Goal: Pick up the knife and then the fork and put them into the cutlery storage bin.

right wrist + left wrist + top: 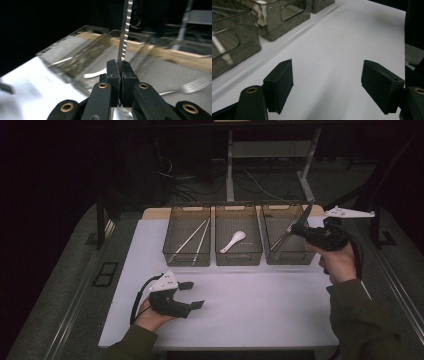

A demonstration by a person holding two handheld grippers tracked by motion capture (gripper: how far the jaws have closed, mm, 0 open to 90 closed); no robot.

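Dark floor and cable clutter lie behind the white desk [240,305], where three smoked, see-through bins stand in a row along the far edge. My right gripper [119,65] has its jaws pinched tight on a knife [125,27] with a serrated edge. The blade rises steeply out of the jaws, and in the high view the knife [299,224] hangs over the right bin [286,251], tip slanting up and away. A fork [193,86] already lies in that bin, so I judge the knife belongs beside it.

To do this well, I would tip the blade down toward level before lowering. I would line it up with the bin's long side, bring it clear of the near wall, and let go only when it is close to the floor of the bin. A drop from a height could make it bounce or knock the fork. The grip sits low on the knife, so I should turn it slowly or it may swing.

Next to it, the middle bin [238,251] holds a white spoon [233,241] and the left bin [187,251] a pair of chopsticks [192,240]. My left gripper [191,295] rests low over the bare desk near its front, well apart from the bins. Its jaws are spread wide and hold nothing.
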